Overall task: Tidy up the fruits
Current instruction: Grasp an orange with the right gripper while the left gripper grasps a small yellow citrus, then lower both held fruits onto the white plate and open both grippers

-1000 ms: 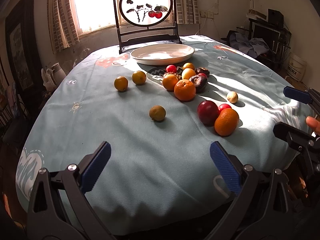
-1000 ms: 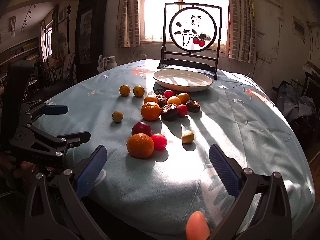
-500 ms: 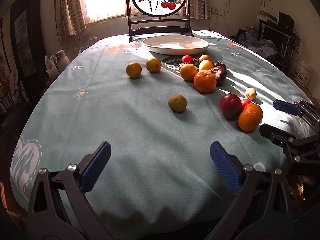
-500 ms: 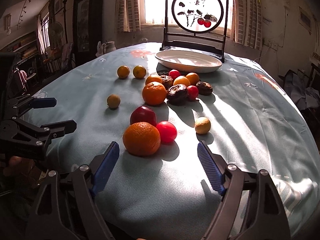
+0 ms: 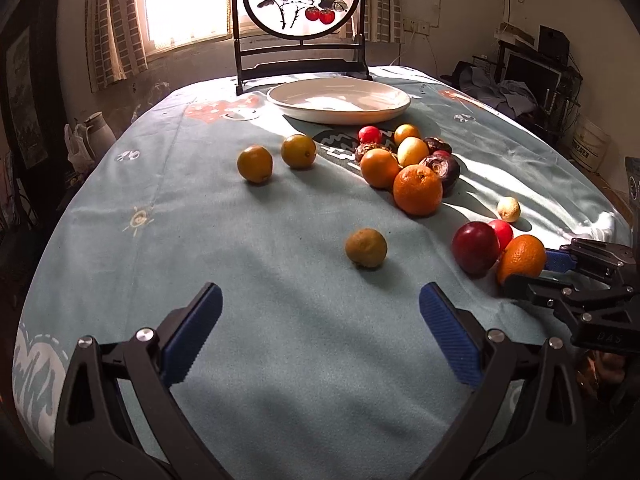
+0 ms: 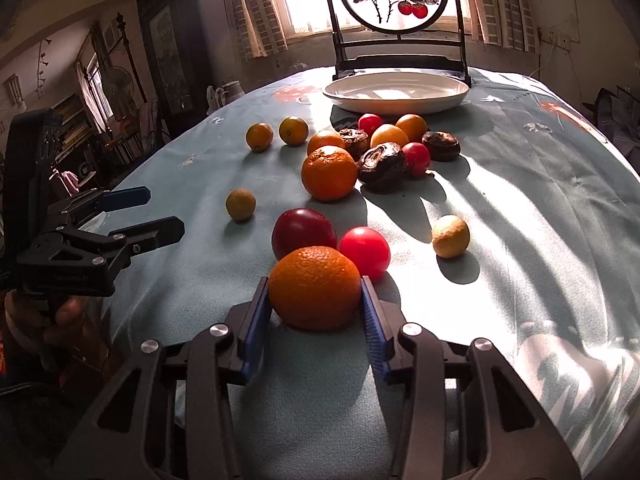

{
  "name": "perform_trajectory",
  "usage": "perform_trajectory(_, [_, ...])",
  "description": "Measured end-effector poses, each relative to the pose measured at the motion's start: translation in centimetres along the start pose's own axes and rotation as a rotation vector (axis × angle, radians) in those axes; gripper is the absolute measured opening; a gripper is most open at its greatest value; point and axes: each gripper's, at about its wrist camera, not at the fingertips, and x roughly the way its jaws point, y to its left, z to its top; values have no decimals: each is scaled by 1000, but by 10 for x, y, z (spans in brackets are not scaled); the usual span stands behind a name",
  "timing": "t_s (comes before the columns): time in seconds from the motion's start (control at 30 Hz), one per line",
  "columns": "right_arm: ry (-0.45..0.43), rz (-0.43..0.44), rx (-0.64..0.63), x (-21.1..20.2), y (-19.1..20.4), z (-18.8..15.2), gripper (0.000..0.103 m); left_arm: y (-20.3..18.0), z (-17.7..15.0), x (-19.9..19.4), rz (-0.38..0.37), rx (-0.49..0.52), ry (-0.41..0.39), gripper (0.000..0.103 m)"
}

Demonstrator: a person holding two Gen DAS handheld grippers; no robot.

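Fruits lie scattered on a light blue tablecloth in front of a white plate (image 6: 396, 108). My right gripper (image 6: 314, 300) is closing its jaws, and the blue pads touch both sides of a big orange (image 6: 316, 276) that rests on the cloth. A dark red plum (image 6: 304, 230) and a small red fruit (image 6: 364, 252) sit just behind that orange. In the left wrist view the same orange (image 5: 524, 254) shows between the right gripper's (image 5: 536, 271) fingers. My left gripper (image 5: 320, 308) hangs open above bare cloth, short of a small brownish fruit (image 5: 366, 248).
A heap of oranges, dark fruits and red fruits (image 6: 380, 152) lies before the plate. Two small oranges (image 5: 276, 158) sit to its left, and a pale yellow fruit (image 6: 450, 236) to the right. A framed round screen (image 5: 302, 0) stands behind the plate. The table edge is near both grippers.
The right gripper has come forward and down to the big orange and drawn its jaws in from wide open onto its sides. The left gripper has advanced over the table.
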Motion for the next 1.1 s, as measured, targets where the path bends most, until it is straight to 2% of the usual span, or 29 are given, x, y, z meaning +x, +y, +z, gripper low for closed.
perform_trajectory(0.07, [-18,22,27,-6,-5,1,44,0,9,10,-50,8,15,96])
perform_trajectory(0.13, [-36,45,44,-12,-10,3,44,-4,18,21,-87,30,30,83])
perform_trajectory(0.23, [-72,71,42,-22,-13,6,44,-14,25,38,-100,65,64,66])
perform_trajectory(0.3, [-92,85,36,-28,-14,9,44,-17,29,45,-122,79,90,60])
perform_trajectory(0.47, [-103,110,44,-30,-25,18,44,-24,36,59,-122,112,133,57])
perform_trajectory(0.5, [-108,111,51,-30,-28,20,44,-24,35,61,-125,114,153,51])
perform_trajectory(0.53, [-110,111,56,-30,-31,22,44,-25,35,65,-132,114,177,39])
perform_trajectory(0.57, [-110,110,61,-30,-34,24,44,-25,35,67,-134,117,187,37])
perform_trajectory(0.7, [-108,113,68,-28,-45,42,44,-25,35,68,-135,137,194,29])
perform_trajectory(0.8, [-103,136,84,-23,-56,69,44,-18,45,67,-171,114,201,29])
perform_trajectory(0.87, [-109,145,102,-16,-65,93,44,-13,64,64,-179,105,162,29])
perform_trajectory(1.0, [-104,99,109,21,-85,148,44,-6,122,73,-155,83,62,30])
perform_trajectory(1.1, [-51,57,133,65,-104,184,44,3,172,106,-167,41,64,30])
